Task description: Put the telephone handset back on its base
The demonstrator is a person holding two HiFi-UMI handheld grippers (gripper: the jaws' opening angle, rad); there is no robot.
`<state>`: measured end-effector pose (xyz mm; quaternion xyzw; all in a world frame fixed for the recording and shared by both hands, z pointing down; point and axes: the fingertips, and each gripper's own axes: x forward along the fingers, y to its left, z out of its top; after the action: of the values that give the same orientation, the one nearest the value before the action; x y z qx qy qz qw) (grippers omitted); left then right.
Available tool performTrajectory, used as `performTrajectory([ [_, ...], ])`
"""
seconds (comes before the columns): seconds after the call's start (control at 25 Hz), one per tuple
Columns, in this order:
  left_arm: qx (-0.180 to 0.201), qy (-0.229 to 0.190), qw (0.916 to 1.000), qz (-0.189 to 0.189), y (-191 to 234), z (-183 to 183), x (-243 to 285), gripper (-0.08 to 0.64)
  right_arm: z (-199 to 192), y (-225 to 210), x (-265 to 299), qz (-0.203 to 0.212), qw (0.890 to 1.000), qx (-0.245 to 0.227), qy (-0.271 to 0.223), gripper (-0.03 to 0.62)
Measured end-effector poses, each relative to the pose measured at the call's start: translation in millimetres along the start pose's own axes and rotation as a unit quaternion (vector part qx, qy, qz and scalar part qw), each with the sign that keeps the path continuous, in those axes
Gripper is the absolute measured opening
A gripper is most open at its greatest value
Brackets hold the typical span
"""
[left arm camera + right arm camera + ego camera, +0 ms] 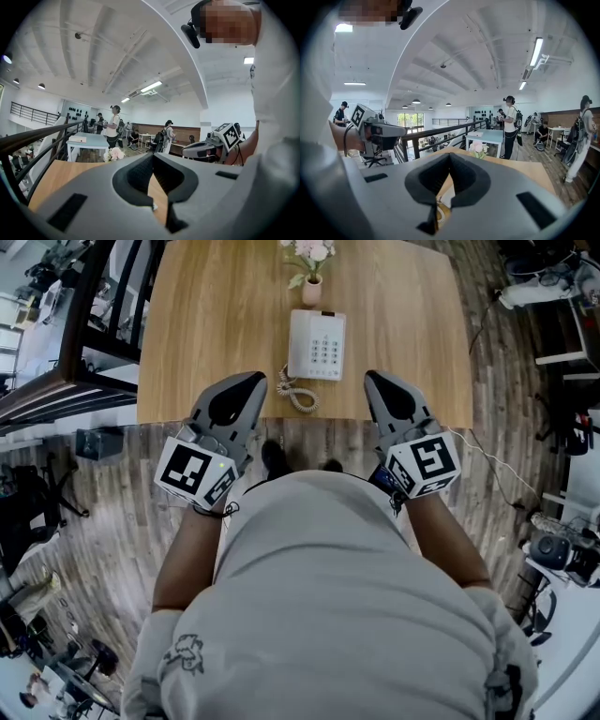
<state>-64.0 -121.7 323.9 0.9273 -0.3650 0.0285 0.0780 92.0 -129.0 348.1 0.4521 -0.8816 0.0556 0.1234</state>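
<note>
Sitting beyond and between left hand-held gripper (257,378) and right hand-held gripper (370,377), both closed and empty: telephone (316,345) on table (216,324).

Bare tabletop (206,324) both sides of telephone (316,345); coiled cord (298,395) at near edge, vase (311,287) apparently close behind

— How do the claws stand?
— The grey plastic left claw (253,382) and the grey plastic right claw (372,380) point forward side by side, well apart. Each has its jaws together and nothing between them.
— And the arms?
— The bare left forearm (186,551) and right forearm (457,542) reach ahead on either side of the torso.
</note>
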Motion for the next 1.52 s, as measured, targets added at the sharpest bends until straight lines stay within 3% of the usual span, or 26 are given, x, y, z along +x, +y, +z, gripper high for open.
performTrajectory([
  [0.48,-0.002,0.004,0.9994,0.035,-106,-12,30,0.005,-28,-48,-90,0.044,0.999,-0.003,-0.013,0.006],
  [0.84,-0.006,0.022,0.9981,0.057,-159,-23,23,0.005,-50,-50,-125,0.078,0.997,0.012,-0.009,0.006],
  [1.24,0.007,0.035,0.9986,0.039,-178,-24,2,0.005,-48,-14,-154,0.104,0.994,0.022,-0.022,0.006],
  [1.52,0.013,0.033,0.9991,0.023,-185,-33,-47,0.005,-47,35,-174,0.1,0.995,0.01,-0.028,0.006],
])
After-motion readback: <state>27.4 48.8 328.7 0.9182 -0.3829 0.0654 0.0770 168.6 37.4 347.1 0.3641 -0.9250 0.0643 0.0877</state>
